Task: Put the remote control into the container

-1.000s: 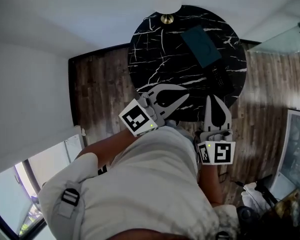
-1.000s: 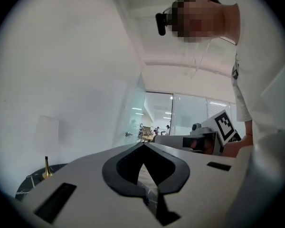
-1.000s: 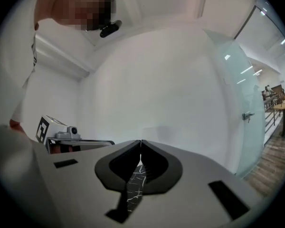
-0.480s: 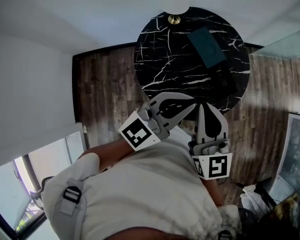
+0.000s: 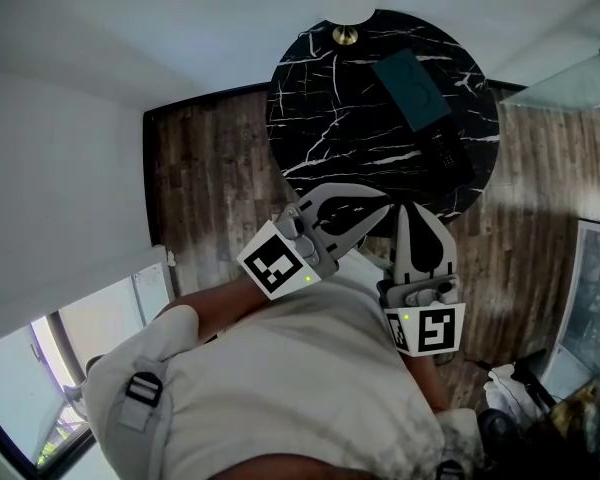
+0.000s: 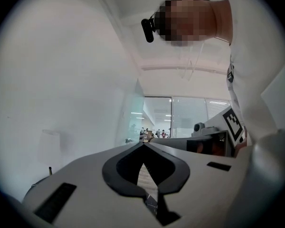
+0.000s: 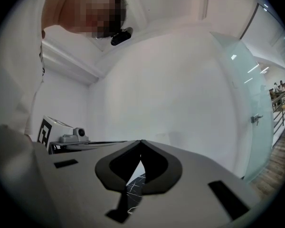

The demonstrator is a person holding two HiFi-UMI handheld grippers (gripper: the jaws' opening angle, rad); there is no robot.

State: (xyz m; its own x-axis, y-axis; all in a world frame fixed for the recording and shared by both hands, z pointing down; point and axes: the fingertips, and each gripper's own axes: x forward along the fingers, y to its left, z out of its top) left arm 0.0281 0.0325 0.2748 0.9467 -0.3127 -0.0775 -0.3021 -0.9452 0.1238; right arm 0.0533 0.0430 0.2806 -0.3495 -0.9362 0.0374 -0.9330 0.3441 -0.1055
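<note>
Lying beyond closed right gripper, remote control, apart

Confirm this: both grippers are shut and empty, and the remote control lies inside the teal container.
Not inside. The head view shows the remote control on the marble table beside the teal container. The left gripper and right gripper are shut and empty.
</note>
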